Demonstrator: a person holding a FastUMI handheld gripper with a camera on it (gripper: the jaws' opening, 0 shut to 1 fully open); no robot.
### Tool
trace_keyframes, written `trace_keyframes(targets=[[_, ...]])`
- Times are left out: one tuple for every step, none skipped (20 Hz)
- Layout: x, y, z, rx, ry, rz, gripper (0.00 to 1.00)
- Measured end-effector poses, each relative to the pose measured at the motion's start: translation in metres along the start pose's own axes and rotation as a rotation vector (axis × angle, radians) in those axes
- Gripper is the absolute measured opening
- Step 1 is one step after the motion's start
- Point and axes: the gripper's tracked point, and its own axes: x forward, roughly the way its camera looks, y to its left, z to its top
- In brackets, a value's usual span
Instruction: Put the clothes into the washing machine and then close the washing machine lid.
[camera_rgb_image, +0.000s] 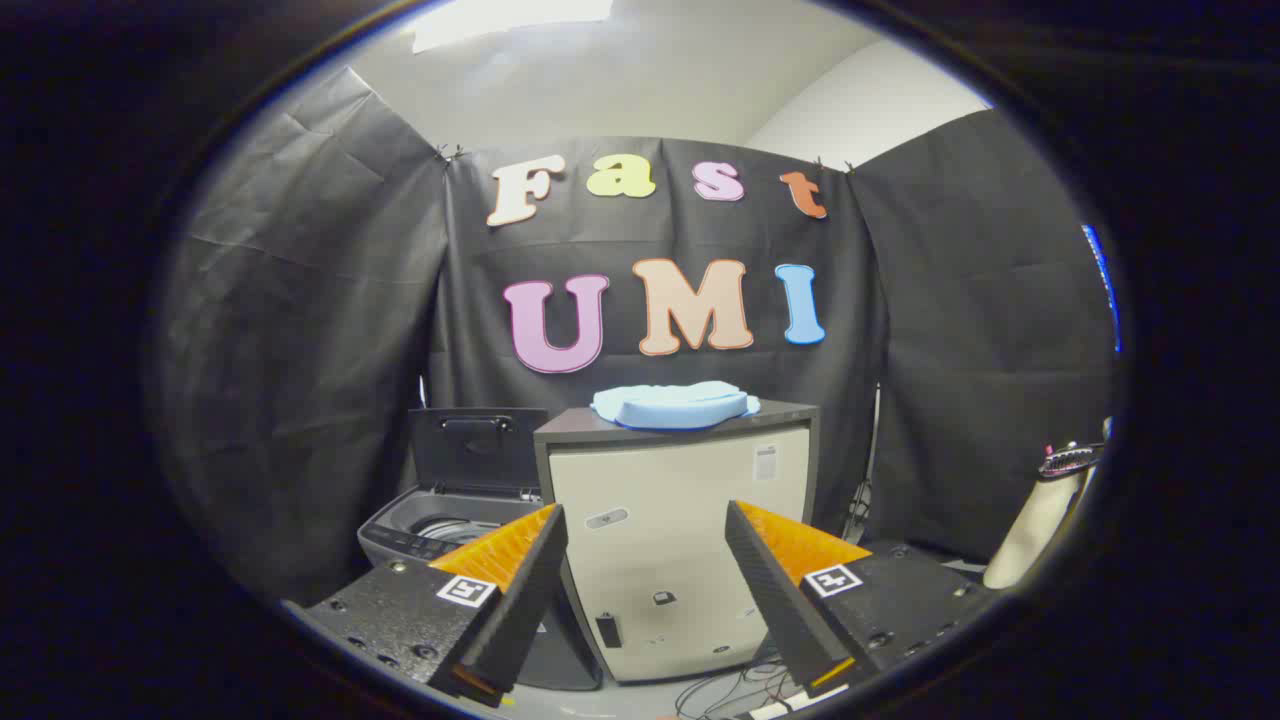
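Observation:
A folded light-blue cloth (674, 404) lies on top of a cream cabinet (680, 540) with a dark top, well beyond my fingers. Left of the cabinet stands a small grey washing machine (445, 535) with its dark lid (477, 448) raised upright, and the drum opening shows inside. My gripper (645, 520) is open with nothing between its fingers. It is held back from the cabinet, whose front shows in the gap between the fingers. The left finger overlaps the washer's right side.
Black cloth walls close the booth on the left, back and right. Cables (740, 690) lie on the floor in front of the cabinet. At the right stands a pale mannequin-like form (1035, 520) with a dark piece on top.

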Motion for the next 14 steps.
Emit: trace_keyframes(targets=[[0.001, 0.001, 0.001, 0.002, 0.000, 0.001, 0.96], [0.001, 0.002, 0.003, 0.008, -0.004, 0.001, 0.96], [0.002, 0.002, 0.005, 0.014, -0.009, -0.001, 0.96], [0.004, 0.002, 0.006, 0.018, -0.010, -0.003, 0.96], [0.005, 0.001, 0.006, 0.021, -0.010, -0.006, 0.96], [0.007, 0.001, 0.008, 0.020, -0.009, -0.010, 0.96], [0.009, 0.001, 0.008, 0.019, -0.010, -0.013, 0.96], [0.012, 0.002, 0.010, 0.018, -0.011, -0.014, 0.96], [0.014, 0.005, 0.011, 0.018, -0.013, -0.009, 0.96], [0.016, 0.007, 0.012, 0.022, -0.012, -0.005, 0.96], [0.019, 0.008, 0.014, 0.026, -0.025, -0.004, 0.96], [0.022, 0.009, 0.017, 0.029, -0.037, -0.002, 0.96], [0.026, 0.008, 0.016, 0.034, -0.045, -0.005, 0.96], [0.031, 0.006, 0.018, 0.045, -0.049, -0.012, 0.96]])
